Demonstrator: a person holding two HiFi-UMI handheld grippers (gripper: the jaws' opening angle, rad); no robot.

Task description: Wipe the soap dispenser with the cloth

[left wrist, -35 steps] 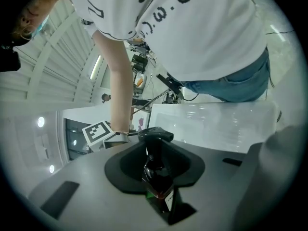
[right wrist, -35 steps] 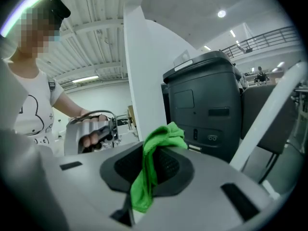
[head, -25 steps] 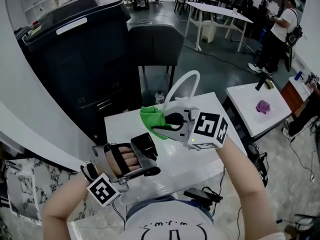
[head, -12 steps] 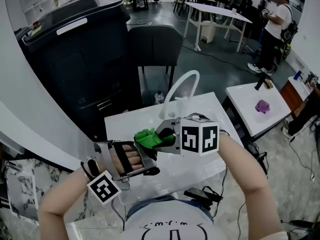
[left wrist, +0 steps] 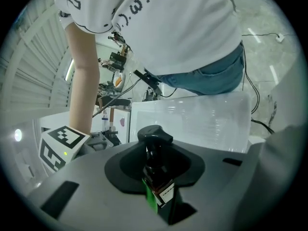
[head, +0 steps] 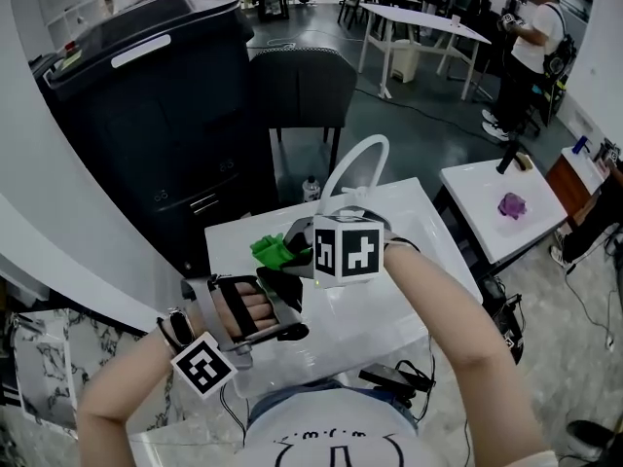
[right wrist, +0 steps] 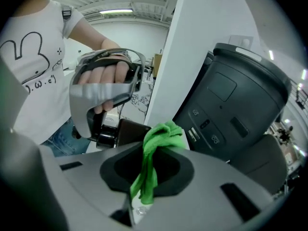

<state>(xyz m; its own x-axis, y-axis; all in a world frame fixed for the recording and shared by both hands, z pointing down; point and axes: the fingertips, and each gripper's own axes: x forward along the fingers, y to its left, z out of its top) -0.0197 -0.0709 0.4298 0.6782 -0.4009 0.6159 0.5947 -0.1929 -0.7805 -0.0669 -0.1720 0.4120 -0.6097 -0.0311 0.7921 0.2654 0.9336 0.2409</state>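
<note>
Hazards at the wiping contact. The left gripper (head: pixel 282 290) has its fingers closed on the dark soap dispenser (left wrist: pixel 155 174), clamping the bottle's sides just below the neck. The right gripper (head: pixel 292 251) has its fingers closed on a fold of the green cloth (right wrist: pixel 153 153).

The likely risks are as follows.
- The grip on the smooth bottle is narrow, so sideways pressure from the wipe may twist or slide it out of the left fingers, and it would fall to the white desk (head: pixel 399 305) below.
- A push on the pump head (left wrist: pixel 154 134) may squirt soap.
- Only a small bunch of cloth stands past the right fingers, so the hard tips may strike the bottle instead, or drag may pull the fold free.

Positions. In the left gripper view the dispenser sits at lower centre between the fingers, and its pump head juts beyond them. In the right gripper view the cloth rises from between the fingers at centre frame, with a loose tail hanging back. The bottle's dark body lies just to the left of the bunch. Contact between cloth and bottle cannot be confirmed. In the head view both meet at centre left of the frame.
</note>
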